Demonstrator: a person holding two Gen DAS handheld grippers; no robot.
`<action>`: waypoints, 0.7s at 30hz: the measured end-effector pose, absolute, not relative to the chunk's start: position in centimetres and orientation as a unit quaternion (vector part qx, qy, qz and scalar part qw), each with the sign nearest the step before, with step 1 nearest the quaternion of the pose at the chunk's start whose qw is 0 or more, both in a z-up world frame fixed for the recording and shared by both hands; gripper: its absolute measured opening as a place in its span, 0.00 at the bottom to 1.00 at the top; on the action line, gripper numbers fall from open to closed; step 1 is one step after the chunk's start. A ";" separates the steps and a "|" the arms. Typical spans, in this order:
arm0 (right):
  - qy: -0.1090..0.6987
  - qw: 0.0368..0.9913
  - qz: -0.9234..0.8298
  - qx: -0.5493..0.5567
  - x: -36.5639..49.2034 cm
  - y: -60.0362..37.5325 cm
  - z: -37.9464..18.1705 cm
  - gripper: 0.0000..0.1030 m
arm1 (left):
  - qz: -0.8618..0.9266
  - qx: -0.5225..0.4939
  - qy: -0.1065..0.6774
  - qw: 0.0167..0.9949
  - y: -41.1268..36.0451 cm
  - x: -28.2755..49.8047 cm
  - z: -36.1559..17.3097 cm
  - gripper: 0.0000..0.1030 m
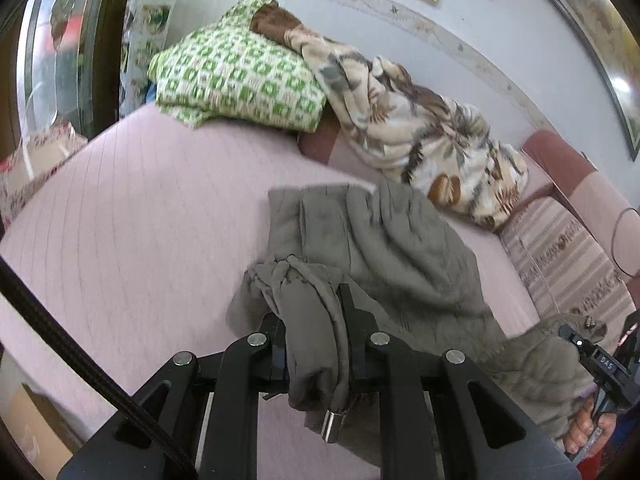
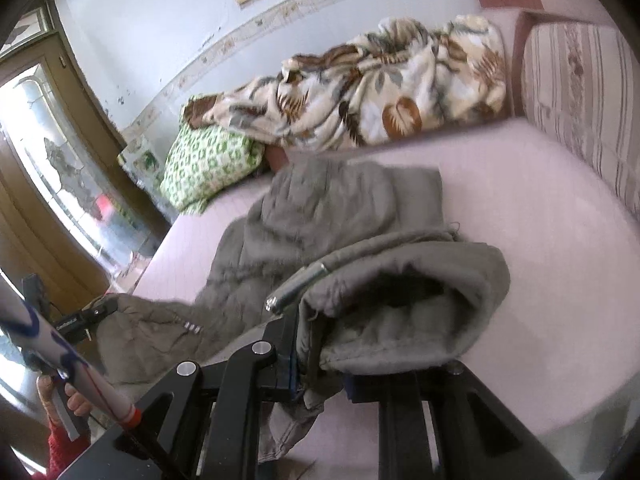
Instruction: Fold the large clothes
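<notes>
Left wrist view, read from nine o'clock across: bare pink quilted bed cover (image 1: 132, 208), then the left claw (image 1: 314, 332) at six o'clock, its jaws narrow and pinched on a bunched fold of the grey padded hooded jacket (image 1: 384, 240), a metal-tipped drawcord (image 1: 334, 424) dangling below the pinch. From this claw the jacket runs away toward one o'clock, its long axis lying roughly from six to twelve, far hem near the bed's middle. At four o'clock the right claw (image 1: 576, 340) shows only as a black edge with a hand (image 1: 584, 428) under it, mostly cut off. Right wrist view, same order: at eight o'clock the other hand (image 2: 76, 396) and a striped sleeve (image 2: 60, 356), then the right claw (image 2: 320, 356) at six o'clock, narrow, clamped on the hood rim, whose open lining gapes toward three o'clock. I judge each claw nearest its own corner of the near edge, so a fold would carry that edge toward twelve o'clock. Motion blur smears the fabric; the pads themselves are buried in cloth.
</notes>
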State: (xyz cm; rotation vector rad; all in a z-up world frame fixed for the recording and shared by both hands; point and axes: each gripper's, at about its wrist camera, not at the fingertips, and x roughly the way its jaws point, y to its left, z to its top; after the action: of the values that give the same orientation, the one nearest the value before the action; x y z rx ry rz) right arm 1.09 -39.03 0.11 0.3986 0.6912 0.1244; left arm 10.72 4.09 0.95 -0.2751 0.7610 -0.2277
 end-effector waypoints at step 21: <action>0.260 0.934 -0.047 0.242 21.7 -43.4 -2.1 0.17 | -0.012 -0.119 0.332 0.936 -1.9 31.9 -0.3 0.17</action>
State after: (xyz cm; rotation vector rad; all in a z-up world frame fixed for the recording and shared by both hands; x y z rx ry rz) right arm 21.66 -43.44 -2.14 0.4951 0.5317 -0.0967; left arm 31.94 -1.87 -0.32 -0.2433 0.6792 -0.0241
